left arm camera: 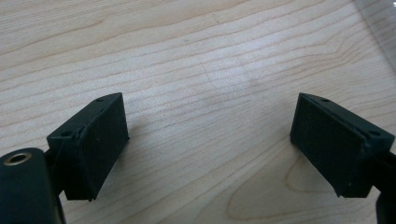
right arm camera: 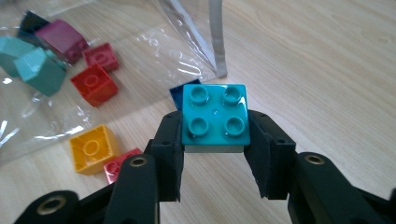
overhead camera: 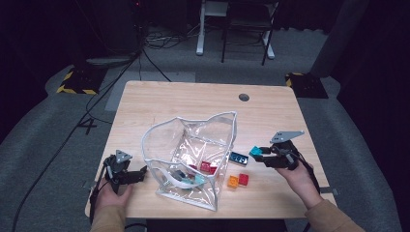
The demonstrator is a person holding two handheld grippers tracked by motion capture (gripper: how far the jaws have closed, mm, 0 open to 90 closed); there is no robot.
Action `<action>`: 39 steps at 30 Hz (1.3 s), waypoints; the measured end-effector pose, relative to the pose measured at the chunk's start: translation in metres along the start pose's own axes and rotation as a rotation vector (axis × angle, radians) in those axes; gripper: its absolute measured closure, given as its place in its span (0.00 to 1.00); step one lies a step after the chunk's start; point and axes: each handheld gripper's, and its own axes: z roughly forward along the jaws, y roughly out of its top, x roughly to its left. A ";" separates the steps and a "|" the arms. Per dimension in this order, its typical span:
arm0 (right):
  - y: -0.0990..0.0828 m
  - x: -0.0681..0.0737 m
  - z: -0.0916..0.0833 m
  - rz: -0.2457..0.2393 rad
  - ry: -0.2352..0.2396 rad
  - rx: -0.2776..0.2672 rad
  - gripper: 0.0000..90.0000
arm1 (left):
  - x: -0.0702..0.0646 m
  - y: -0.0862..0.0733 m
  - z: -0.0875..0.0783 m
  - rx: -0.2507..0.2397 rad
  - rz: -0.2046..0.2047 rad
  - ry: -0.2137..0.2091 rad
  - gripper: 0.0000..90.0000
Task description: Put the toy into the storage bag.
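The right gripper (right arm camera: 215, 140) clamps a teal block (right arm camera: 215, 115), square with four round studs and a glossy plastic face, held above the pale wood-grain table (right arm camera: 327, 56). Just beyond lies a blue block (overhead camera: 238, 158); orange (overhead camera: 233, 181) and red (overhead camera: 243, 179) blocks sit nearby. A crinkled clear bag (overhead camera: 193, 154) stands alongside. The left gripper (left arm camera: 210, 144) hangs wide open, empty.
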 end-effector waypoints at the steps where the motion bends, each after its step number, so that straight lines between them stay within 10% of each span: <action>1: 0.004 0.000 -0.004 -0.002 0.005 0.000 0.65 | 0.000 0.000 0.000 0.000 0.000 0.000 0.13; 20: 0.077 0.020 -0.065 -0.074 0.075 -0.081 0.65 | 0.000 0.000 0.000 0.000 0.000 0.001 0.13; 39: 0.158 0.054 -0.064 -0.162 0.161 -0.106 0.65 | 0.000 0.000 0.000 -0.001 0.000 0.000 0.13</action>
